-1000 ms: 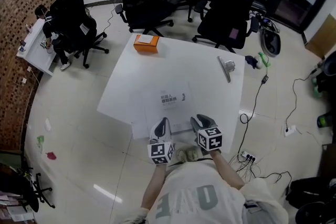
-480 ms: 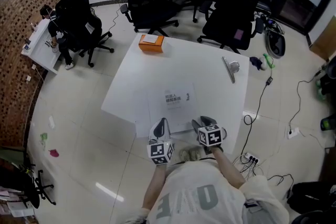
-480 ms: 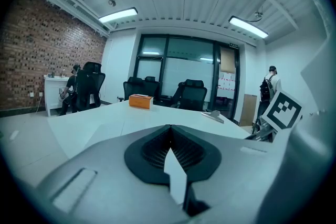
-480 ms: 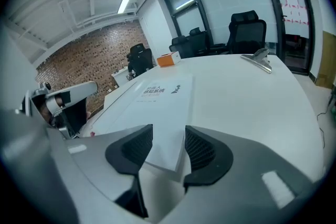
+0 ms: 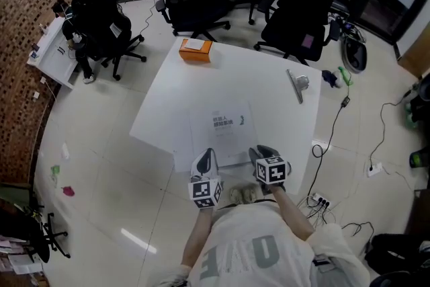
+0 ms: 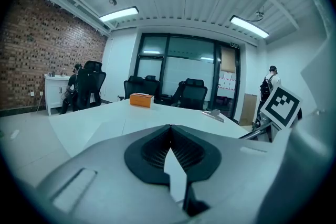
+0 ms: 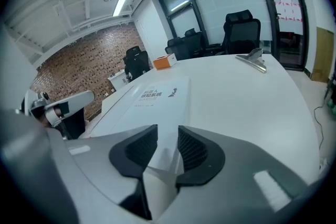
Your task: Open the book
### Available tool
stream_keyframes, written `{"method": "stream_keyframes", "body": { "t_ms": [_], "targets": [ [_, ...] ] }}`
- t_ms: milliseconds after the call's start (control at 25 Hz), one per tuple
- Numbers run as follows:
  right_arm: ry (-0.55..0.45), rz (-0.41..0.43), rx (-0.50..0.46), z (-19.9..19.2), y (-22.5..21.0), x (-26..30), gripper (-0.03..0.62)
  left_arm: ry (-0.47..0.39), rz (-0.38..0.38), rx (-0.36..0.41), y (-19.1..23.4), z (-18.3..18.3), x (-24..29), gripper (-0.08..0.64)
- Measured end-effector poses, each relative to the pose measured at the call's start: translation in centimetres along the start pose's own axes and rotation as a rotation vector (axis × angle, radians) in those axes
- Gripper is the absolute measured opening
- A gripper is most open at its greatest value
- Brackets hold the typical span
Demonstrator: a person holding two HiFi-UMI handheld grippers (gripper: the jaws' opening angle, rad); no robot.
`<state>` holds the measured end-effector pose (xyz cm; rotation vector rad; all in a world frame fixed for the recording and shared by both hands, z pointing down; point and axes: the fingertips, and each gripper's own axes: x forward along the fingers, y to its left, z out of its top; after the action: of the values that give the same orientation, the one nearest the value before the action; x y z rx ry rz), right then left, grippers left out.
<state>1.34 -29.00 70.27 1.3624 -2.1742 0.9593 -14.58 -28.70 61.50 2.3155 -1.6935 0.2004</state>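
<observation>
the right gripper (image 7: 167, 139) is holding its jaws apart, having just been closing them a little; the near edge of the book (image 7: 157, 97) is showing in the gap, unpinched. the left gripper (image 6: 169, 136) is sitting closed and empty alongside. the book is lying shut by the near edge of the white table (image 5: 262, 77). likely trouble: the jaws catching the whole block, not the cover alone, and dragging it off.

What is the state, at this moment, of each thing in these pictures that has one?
book: closed, flat on the table.
orange box: closed, near the table's far edge.
left gripper: shut, nothing between its jaws.
right gripper: open; jaws have just been closing, pads pressing on nothing.
</observation>
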Motion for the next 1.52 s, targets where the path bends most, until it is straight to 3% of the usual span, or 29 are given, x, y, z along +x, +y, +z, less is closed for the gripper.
{"method": "stream_keyframes", "body": {
  "t_ms": [80, 280, 640, 800, 840, 1120, 1320, 1400, 1520],
  "targets": [
    [-0.04, -0.024, -0.018, 0.9, 0.1, -0.4, 0.009, -0.005, -0.003, 0.004, 0.0, 0.2, 0.1, 0.017],
    [-0.075, -0.032, -0.118, 2.2, 2.2, -1.1, 0.006, -0.011, -0.028, 0.026, -0.9, 0.4, 0.0, 0.017],
    [-0.143, 0.056, -0.15, 4.9, 6.4, -3.0, 0.004, -0.038, -0.052, 0.029, -1.9, 0.7, -0.8, 0.017],
    [-0.15, 0.13, -0.109, 6.2, 8.7, -2.8, 0.003, -0.13, -0.143, -0.01, -3.5, 1.6, -2.0, 0.011],
    [-0.15, 0.135, -0.111, 6.4, 9.0, -2.8, 0.003, -0.14, -0.17, -0.006, -4.0, 1.6, -2.2, 0.046],
    [-0.16, 0.143, -0.099, 7.3, 9.6, -2.6, 0.003, -0.034, -0.236, 0.082, -5.2, -1.2, -2.9, 0.137],
    [-0.171, 0.171, -0.089, 8.0, 10.4, -3.1, 0.003, 0.011, -0.354, 0.195, -7.9, -2.8, -3.1, 0.176],
    [-0.171, 0.178, -0.095, 8.1, 10.8, -3.2, 0.003, 0.033, -0.349, 0.262, -8.6, -3.4, -2.6, 0.176],
    [-0.177, 0.19, -0.086, 8.4, 11.1, -3.6, 0.003, 0.043, -0.271, 0.328, -8.1, -3.5, -1.3, 0.176]
  ]
}}
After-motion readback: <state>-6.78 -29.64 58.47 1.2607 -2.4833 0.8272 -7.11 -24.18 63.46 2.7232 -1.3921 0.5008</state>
